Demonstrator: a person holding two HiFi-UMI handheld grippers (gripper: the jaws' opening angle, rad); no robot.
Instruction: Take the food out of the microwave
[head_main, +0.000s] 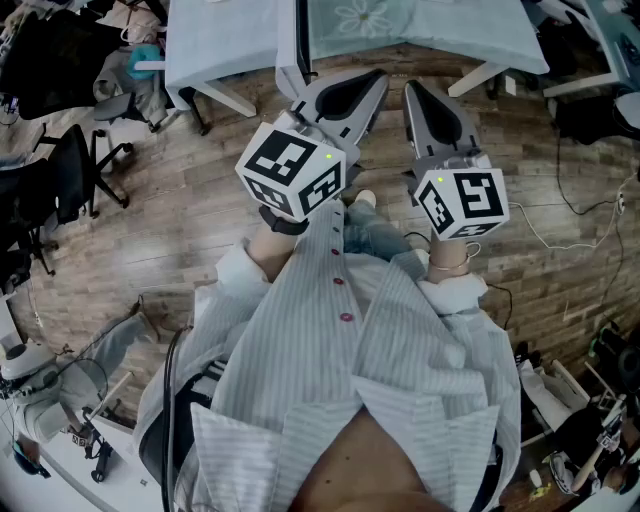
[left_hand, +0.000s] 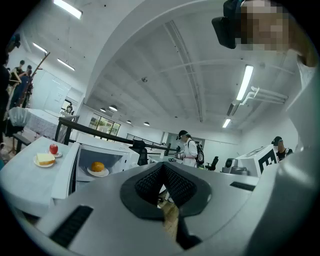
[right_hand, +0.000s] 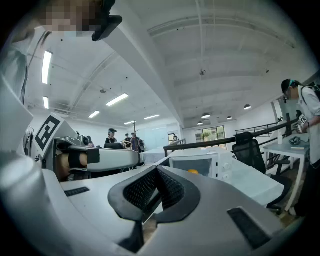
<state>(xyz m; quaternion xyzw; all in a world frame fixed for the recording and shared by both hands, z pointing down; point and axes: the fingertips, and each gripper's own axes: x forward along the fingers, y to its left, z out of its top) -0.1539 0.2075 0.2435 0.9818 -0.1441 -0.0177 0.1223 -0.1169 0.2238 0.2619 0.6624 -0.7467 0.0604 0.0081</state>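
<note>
In the left gripper view a white microwave stands on a table with its door swung open. Inside it an orange piece of food rests on a white plate. The right gripper view shows the same microwave with the orange food behind its front. I hold both grippers level in front of my chest, well short of the table. The left gripper is shut with nothing in it. The right gripper is also shut and empty.
A plate with bread and a red apple sit on the table left of the microwave. The cloth-covered table lies ahead over a wooden floor. Office chairs and several people stand around.
</note>
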